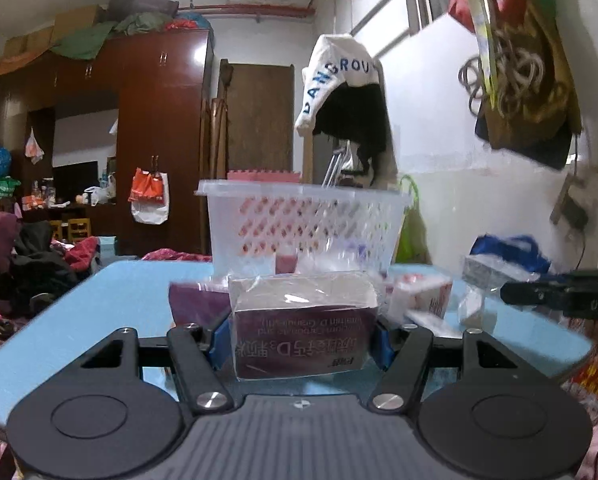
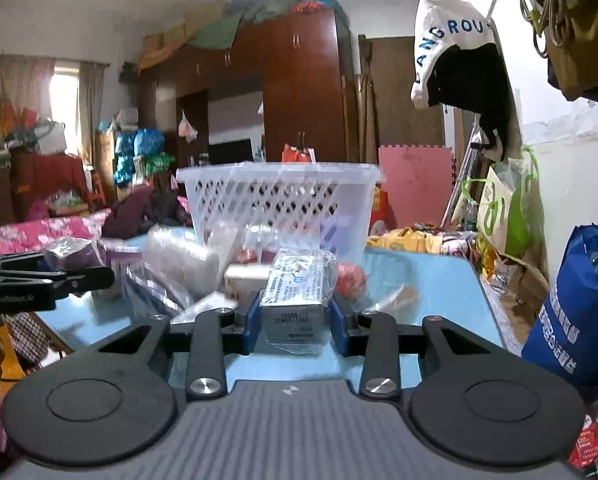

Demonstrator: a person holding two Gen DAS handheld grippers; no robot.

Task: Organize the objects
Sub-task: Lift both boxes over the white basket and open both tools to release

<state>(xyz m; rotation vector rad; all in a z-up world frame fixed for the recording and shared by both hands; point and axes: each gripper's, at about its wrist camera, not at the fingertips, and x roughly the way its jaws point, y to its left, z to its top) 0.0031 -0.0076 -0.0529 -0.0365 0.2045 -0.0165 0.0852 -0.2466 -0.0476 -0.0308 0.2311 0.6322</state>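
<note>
My left gripper (image 1: 301, 340) is shut on a maroon medicine box in clear plastic wrap (image 1: 303, 332), held just above the blue table (image 1: 111, 304). My right gripper (image 2: 295, 326) is shut on a narrow grey-and-white box in a clear bag (image 2: 295, 300). A clear plastic lattice basket (image 1: 303, 216) stands at the far side of the table, straight ahead of both grippers, also seen as the basket (image 2: 279, 196) in the right wrist view. Between the grippers and the basket lie several wrapped boxes and packets (image 2: 187, 260). Each gripper shows at the edge of the other's view.
A white-and-red box (image 1: 423, 296) and a bagged item (image 1: 483, 272) lie right of the left gripper. A reddish round item (image 2: 351, 276) sits by the right gripper. A blue bag (image 2: 575, 312) stands right of the table. A wardrobe, bedding and hanging clothes surround the table.
</note>
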